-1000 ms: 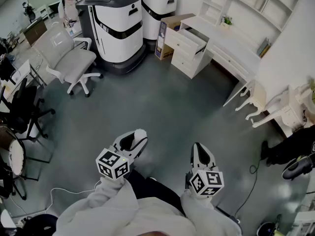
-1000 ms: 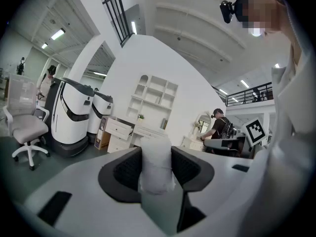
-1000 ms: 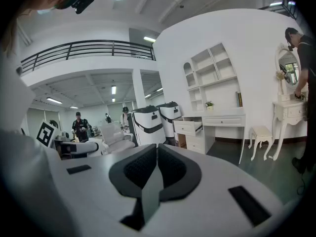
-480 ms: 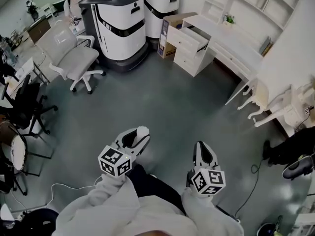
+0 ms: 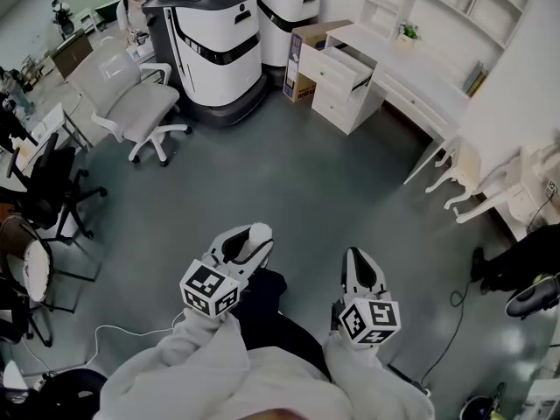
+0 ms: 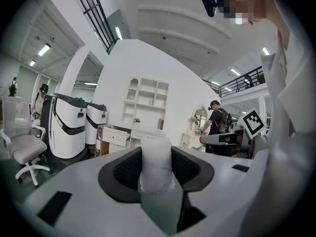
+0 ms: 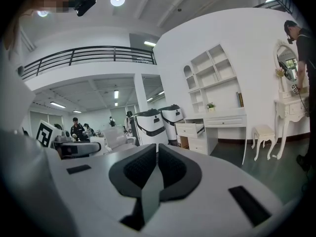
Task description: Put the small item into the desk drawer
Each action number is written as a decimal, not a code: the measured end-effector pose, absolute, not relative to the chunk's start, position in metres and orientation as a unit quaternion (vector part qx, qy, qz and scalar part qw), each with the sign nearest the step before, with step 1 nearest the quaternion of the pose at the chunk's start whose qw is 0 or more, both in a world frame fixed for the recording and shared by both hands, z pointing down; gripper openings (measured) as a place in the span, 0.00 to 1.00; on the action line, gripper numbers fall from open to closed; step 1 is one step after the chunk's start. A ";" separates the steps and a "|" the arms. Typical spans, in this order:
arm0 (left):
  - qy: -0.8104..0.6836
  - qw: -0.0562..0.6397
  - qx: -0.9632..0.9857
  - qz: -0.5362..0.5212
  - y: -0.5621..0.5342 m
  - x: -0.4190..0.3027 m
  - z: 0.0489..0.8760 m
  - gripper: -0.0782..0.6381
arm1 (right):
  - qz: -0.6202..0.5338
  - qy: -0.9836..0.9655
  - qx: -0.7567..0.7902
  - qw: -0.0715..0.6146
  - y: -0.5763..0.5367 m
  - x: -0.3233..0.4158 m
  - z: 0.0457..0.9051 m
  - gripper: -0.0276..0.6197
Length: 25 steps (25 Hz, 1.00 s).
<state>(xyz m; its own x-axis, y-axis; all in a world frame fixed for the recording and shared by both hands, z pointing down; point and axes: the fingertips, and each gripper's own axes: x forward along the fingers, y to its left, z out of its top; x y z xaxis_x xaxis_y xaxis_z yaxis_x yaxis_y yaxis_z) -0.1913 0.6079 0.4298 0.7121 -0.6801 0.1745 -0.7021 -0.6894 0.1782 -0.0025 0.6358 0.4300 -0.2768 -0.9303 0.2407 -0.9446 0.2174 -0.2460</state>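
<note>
A small white cylinder-shaped item point(image 6: 156, 162) stands upright between the dark pads of my left gripper point(image 6: 157, 168), which is shut on it. In the head view that left gripper point(image 5: 249, 240) is held low at centre left, the white item point(image 5: 260, 232) showing at its tip. My right gripper point(image 5: 357, 265) sits beside it at centre right; its jaws point(image 7: 156, 168) are shut with nothing between them. The white desk point(image 5: 411, 81) stands far ahead at upper right, its top drawer point(image 5: 339, 63) pulled open. Both gripper views show the open drawer point(image 7: 191, 129) in the distance.
Two large white-and-black machines point(image 5: 214, 38) stand left of the desk, with a cardboard box point(image 5: 302, 59) between them and the drawers. A grey office chair point(image 5: 127, 99) and black chairs point(image 5: 44, 191) are at left. White stools point(image 5: 477, 191) and a person's legs point(image 5: 516, 269) are at right. A cable point(image 5: 114, 344) lies on the floor.
The view has drifted slightly; desk and machines sit a little nearer. Both grippers keep their places and the left still holds the white item.
</note>
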 end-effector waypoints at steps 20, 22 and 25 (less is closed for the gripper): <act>-0.341 0.096 0.935 0.013 0.486 -0.166 0.403 0.37 | 0.148 -0.780 0.608 0.010 0.518 0.009 0.403 0.10; -0.341 0.097 0.935 0.011 0.471 -0.165 0.401 0.37 | 0.151 -0.781 0.606 0.012 0.504 0.009 0.402 0.10; -0.337 0.097 0.936 0.011 0.447 -0.162 0.398 0.37 | 0.151 -0.782 0.604 0.013 0.483 0.010 0.399 0.10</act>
<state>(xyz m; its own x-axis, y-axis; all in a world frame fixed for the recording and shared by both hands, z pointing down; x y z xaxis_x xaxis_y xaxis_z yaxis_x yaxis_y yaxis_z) -0.1621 0.4472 0.3979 0.7722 -0.6294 0.0866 -0.6338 -0.7534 0.1750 0.0103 0.4828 0.3987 -0.2700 -0.9414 0.2021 -0.9490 0.2247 -0.2210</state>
